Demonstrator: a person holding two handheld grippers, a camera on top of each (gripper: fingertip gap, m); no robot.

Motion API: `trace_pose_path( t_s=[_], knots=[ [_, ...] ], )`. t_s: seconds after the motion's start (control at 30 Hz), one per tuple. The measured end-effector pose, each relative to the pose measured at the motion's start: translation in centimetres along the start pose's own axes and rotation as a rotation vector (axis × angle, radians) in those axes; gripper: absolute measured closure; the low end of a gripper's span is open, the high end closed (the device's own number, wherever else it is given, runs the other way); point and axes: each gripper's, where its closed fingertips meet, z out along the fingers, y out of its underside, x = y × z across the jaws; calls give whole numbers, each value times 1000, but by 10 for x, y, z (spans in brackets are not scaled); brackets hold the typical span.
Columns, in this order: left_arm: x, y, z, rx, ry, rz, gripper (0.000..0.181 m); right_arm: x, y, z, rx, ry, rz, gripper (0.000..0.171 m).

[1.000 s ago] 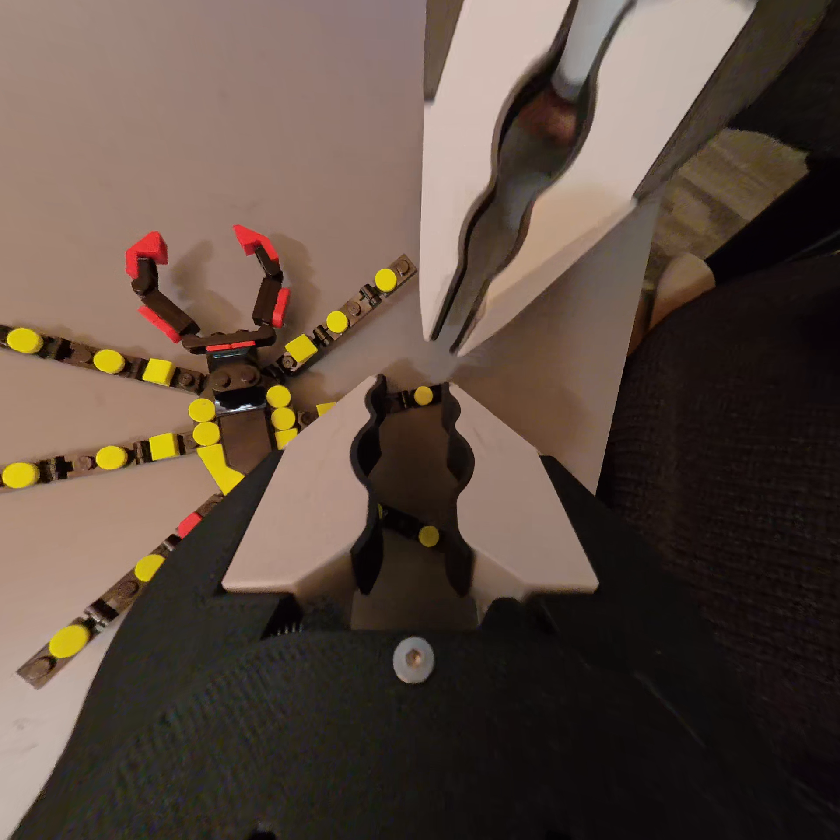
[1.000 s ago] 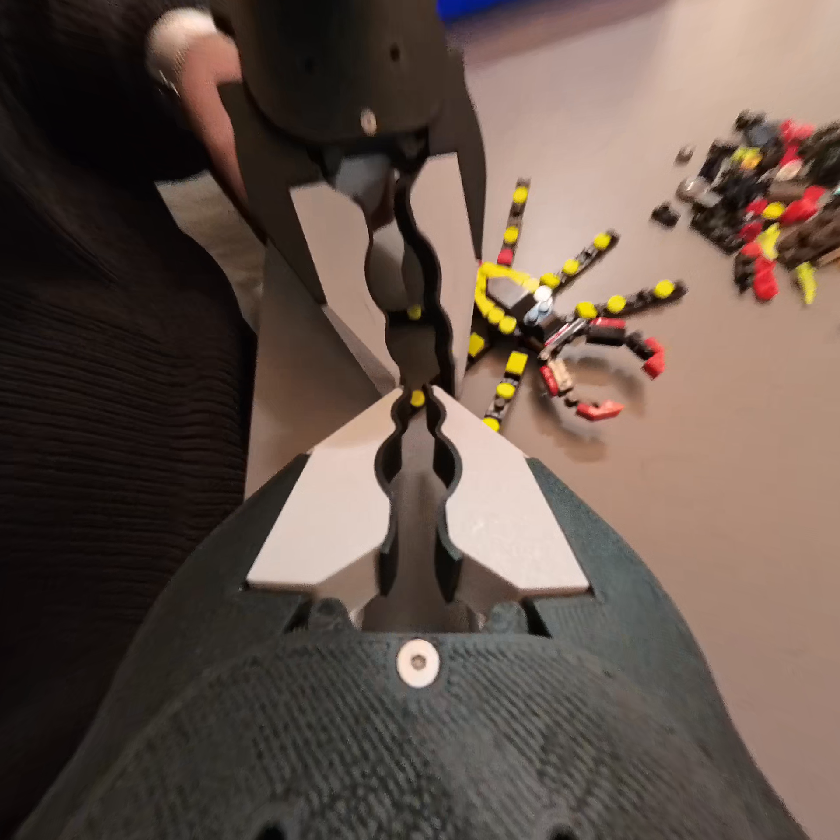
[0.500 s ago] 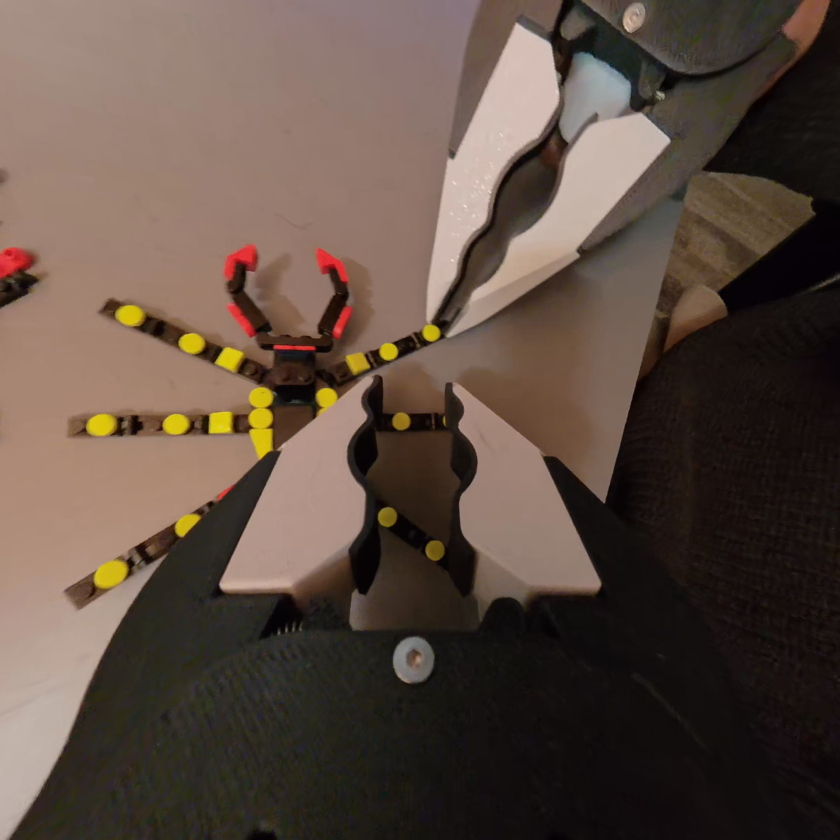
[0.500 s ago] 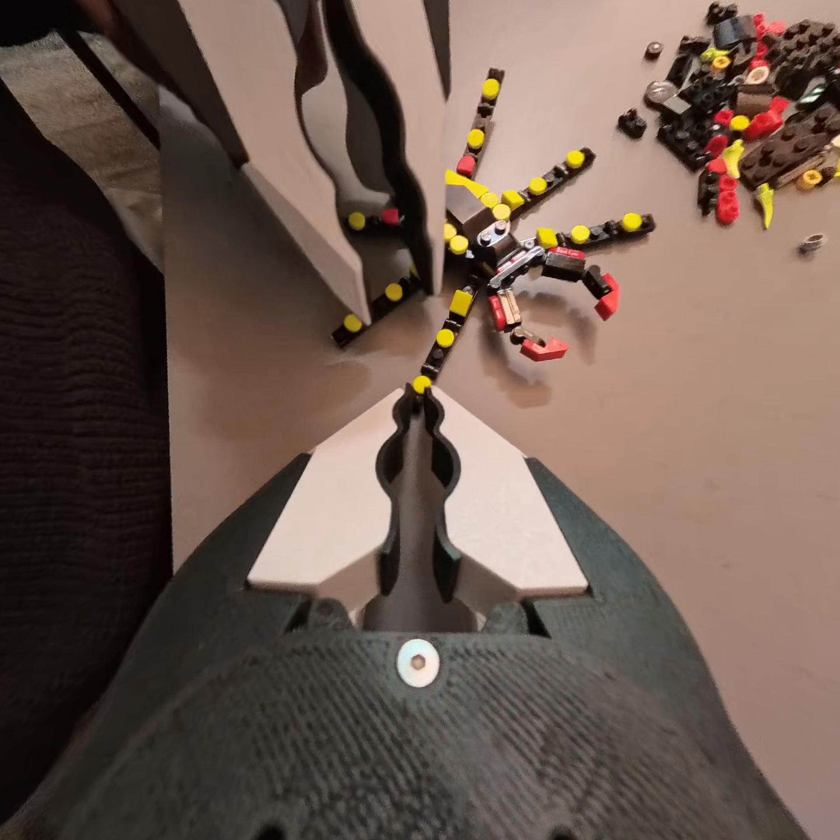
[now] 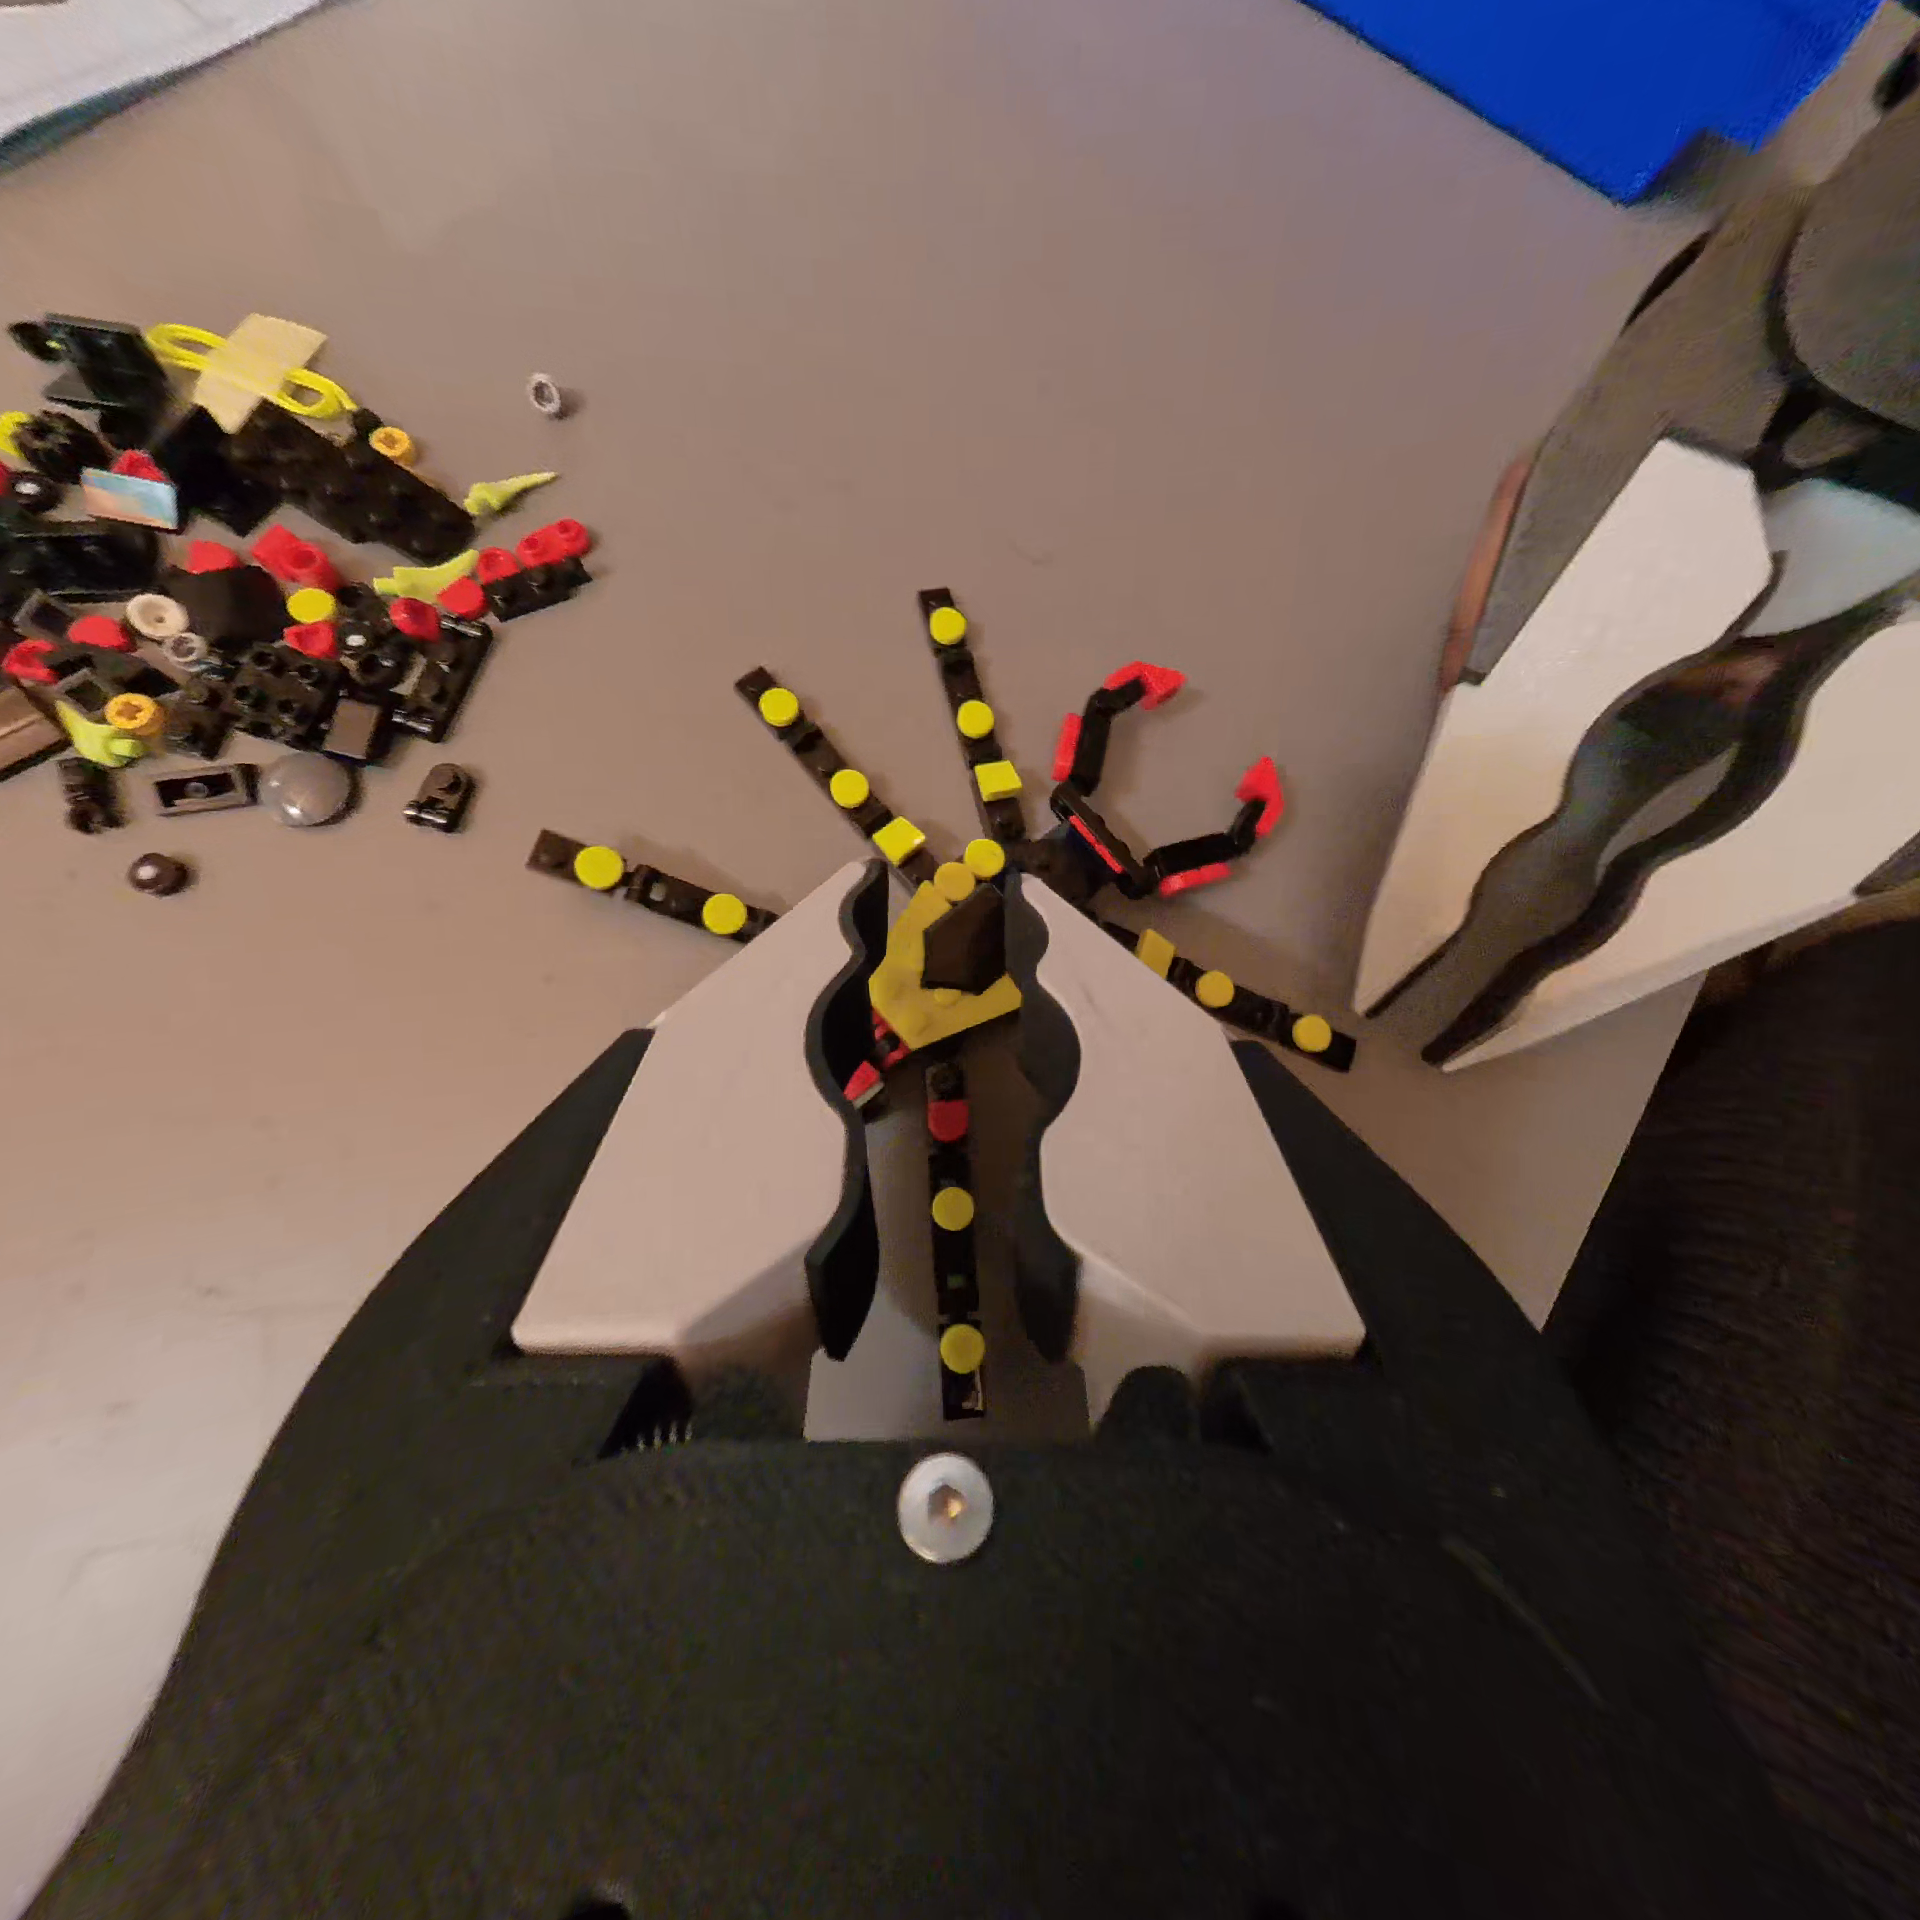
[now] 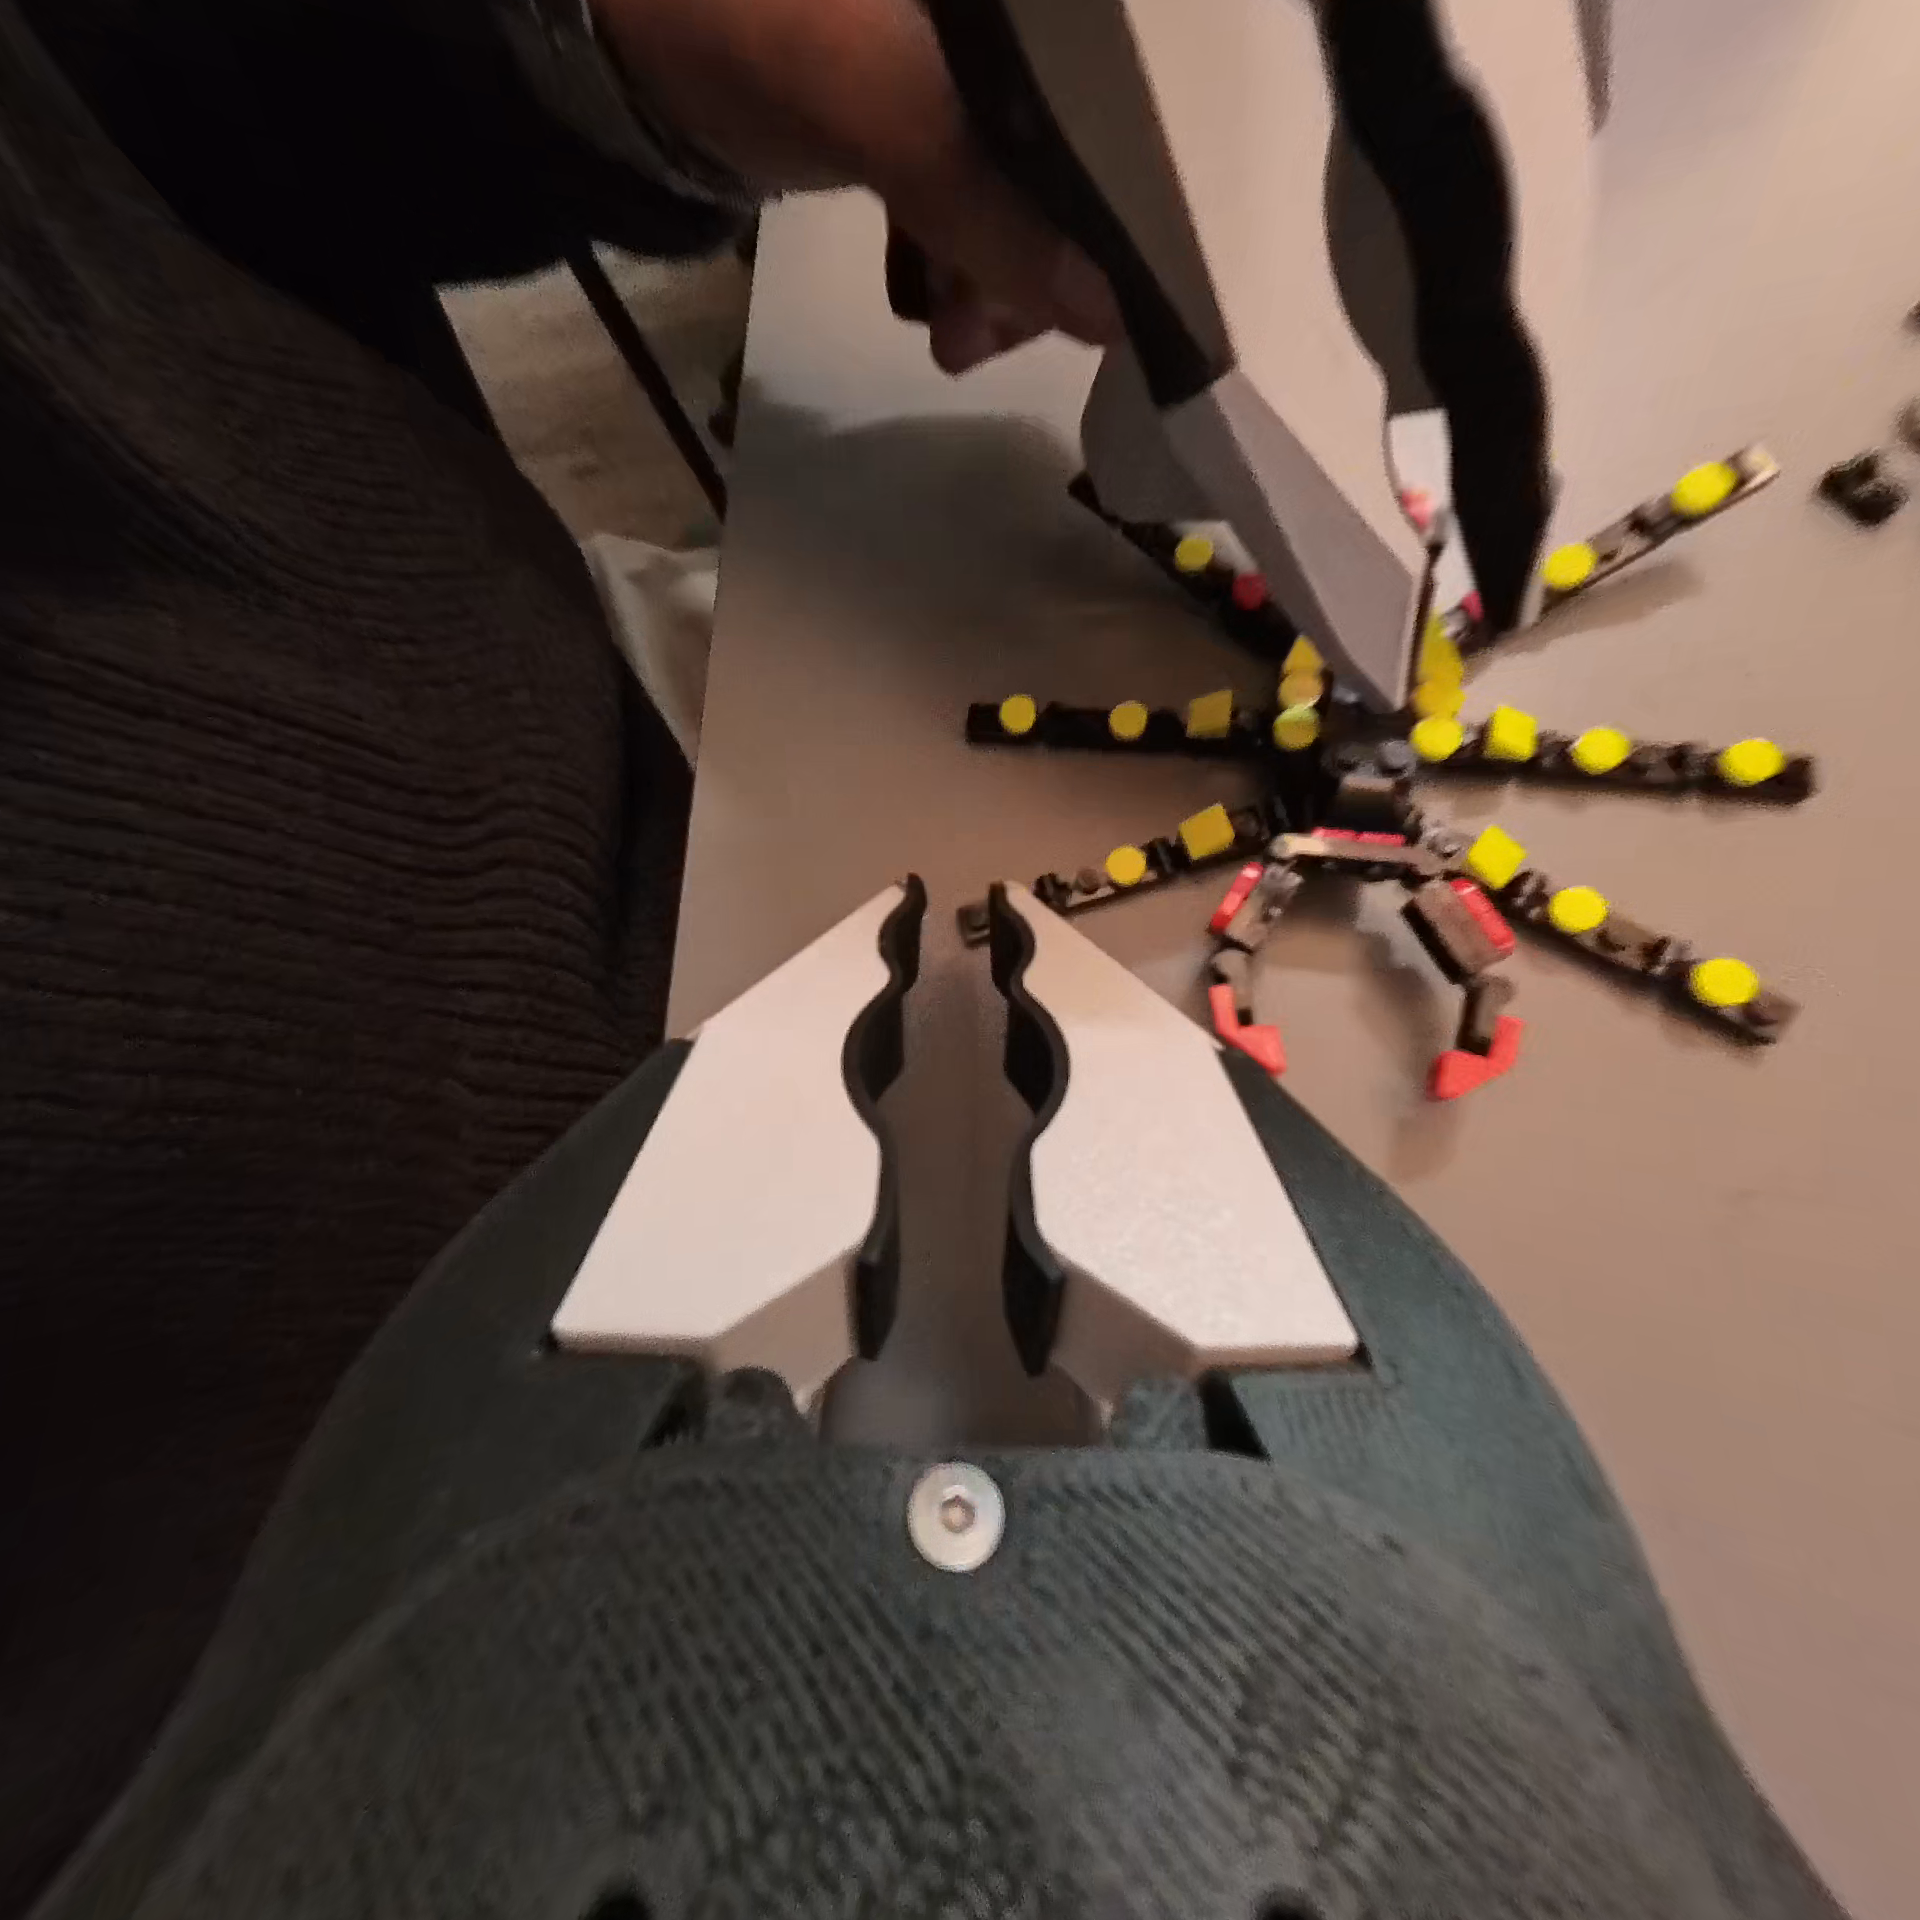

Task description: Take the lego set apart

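Half a second ago the left gripper [image 5: 940,883] sat over the lego spider's side legs; it has since swung round to the rear of the model, and the right gripper [image 6: 954,899], which was pinched onto the tip of a front leg, has parted its fingers a little and drawn just clear of that tip. Lying flat on the grey table [image 5: 935,312], the lego spider [image 5: 997,862] has its long axis running from the yellow rear plate [image 5: 914,1003] to the red-tipped pincers [image 5: 1164,790]; in the left wrist view the pincers point up and to the right, away from the camera, while in the right wrist view they point down toward that camera. Black legs dotted with yellow studs fan out on both sides, and one rear leg [image 5: 954,1205] runs straight back between the left gripper's fingers. Those fingers stand partly open astride the rear plate and its dark sloped brick, close on either side; whether they touch it I cannot tell. In the right wrist view a narrow gap shows between the right gripper's fingers, which hold nothing, the end of the near front leg [image 6: 1132,862] lying just beyond them. Well to the left in the left wrist view lies a pile of loose pieces [image 5: 239,613] in black, red and yellow.
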Motion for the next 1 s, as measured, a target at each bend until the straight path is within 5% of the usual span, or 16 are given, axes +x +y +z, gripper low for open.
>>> trace_pose_path(
  t_s=[0.03,0.23,1.0],
  knots=[
    [-2,-2,-2,16,-8,-6,161,4,-6,-5,38,22,-5,160],
    [-2,-6,-11,57,-22,-31,162,38,-15,-23,92,217,-55,158],
    [56,67,-24,-55,-240,-94,160,20,-30,32,-68,6,-304,160]
  ],
)
